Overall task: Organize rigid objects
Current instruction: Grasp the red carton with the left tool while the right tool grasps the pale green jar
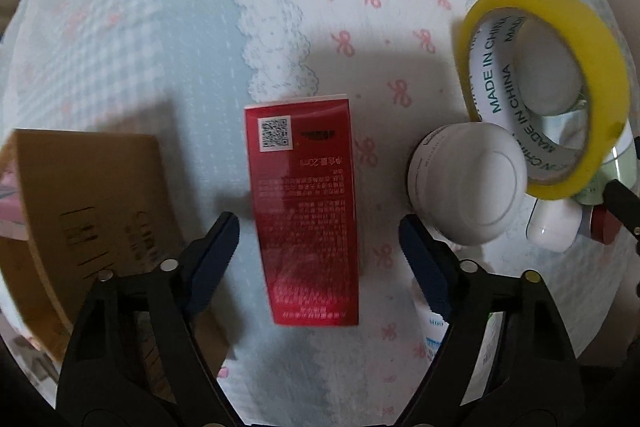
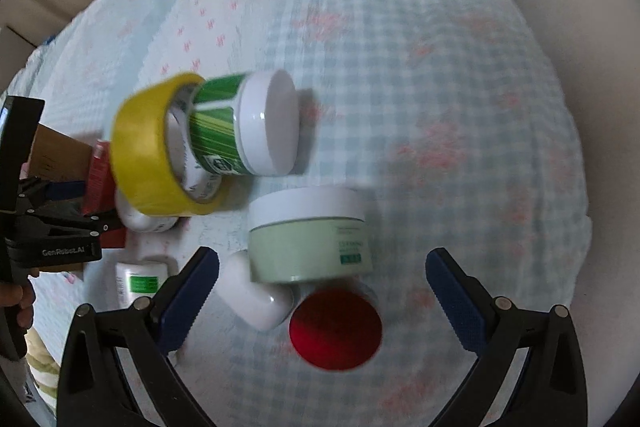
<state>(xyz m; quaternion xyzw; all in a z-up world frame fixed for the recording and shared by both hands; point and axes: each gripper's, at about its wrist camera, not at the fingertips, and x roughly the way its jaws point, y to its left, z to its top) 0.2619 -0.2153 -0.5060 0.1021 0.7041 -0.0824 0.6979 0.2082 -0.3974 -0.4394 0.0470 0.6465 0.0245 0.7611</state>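
Note:
A red box (image 1: 308, 211) lies on the patterned cloth, its near half between the open fingers of my left gripper (image 1: 320, 247), not gripped. A white jar (image 1: 468, 183) lies right of it, beside a yellow tape roll (image 1: 560, 87). My right gripper (image 2: 322, 291) is open above a pale green jar (image 2: 310, 239), a red-lidded container (image 2: 335, 329) and a white case (image 2: 256, 297). The tape roll (image 2: 148, 151) leans on a green-striped jar (image 2: 244, 125). The left gripper (image 2: 52, 227) shows at the left edge of the right wrist view.
A cardboard box (image 1: 88, 219) stands left of the red box. A white tube (image 2: 138, 283) with a green label lies near the left finger. The cloth (image 2: 440, 107) stretches to the right. Beige cushions (image 2: 568, 7) rise behind it.

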